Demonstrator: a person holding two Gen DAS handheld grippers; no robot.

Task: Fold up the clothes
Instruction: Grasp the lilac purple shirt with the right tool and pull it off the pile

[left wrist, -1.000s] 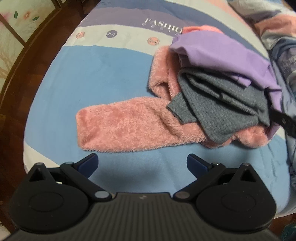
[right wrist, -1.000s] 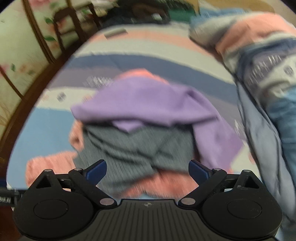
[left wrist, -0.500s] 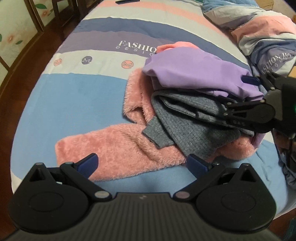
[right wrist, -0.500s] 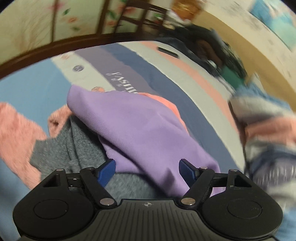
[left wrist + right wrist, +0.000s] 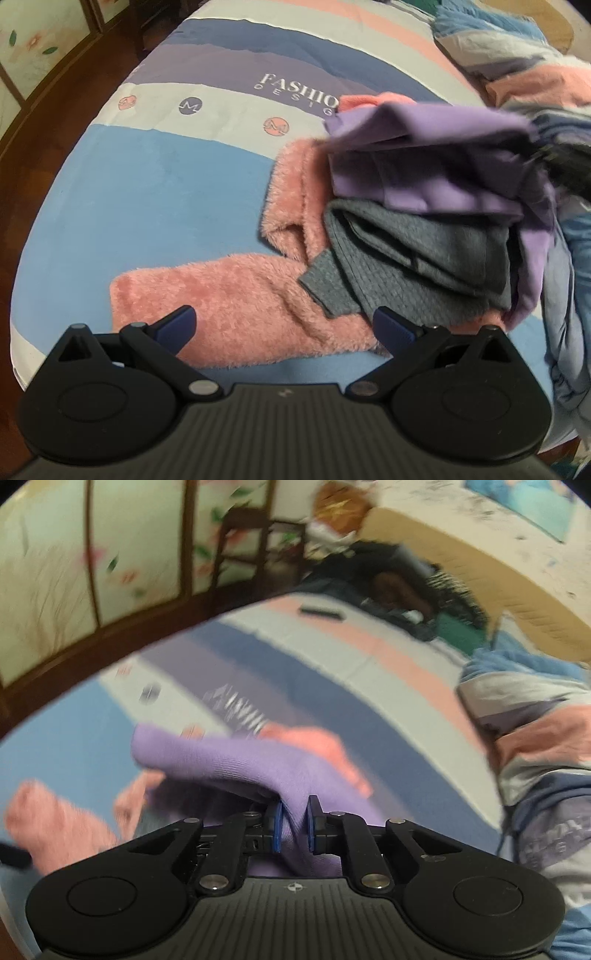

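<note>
Purple garment (image 5: 236, 760), topmost on grey (image 5: 413, 251) and pink fleece (image 5: 236, 306) pile on bed (image 5: 147, 192): pinched in right hand-held gripper (image 5: 293, 827). Left hand-held gripper (image 5: 284, 325): spread wide, empty, nearest pink sleeve, lengthwise across its front.

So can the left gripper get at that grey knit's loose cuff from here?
Probably yes. The left gripper is open, and the grey knit's cuff lies exposed on the pink fleece, uncovered by the purple garment.
</note>
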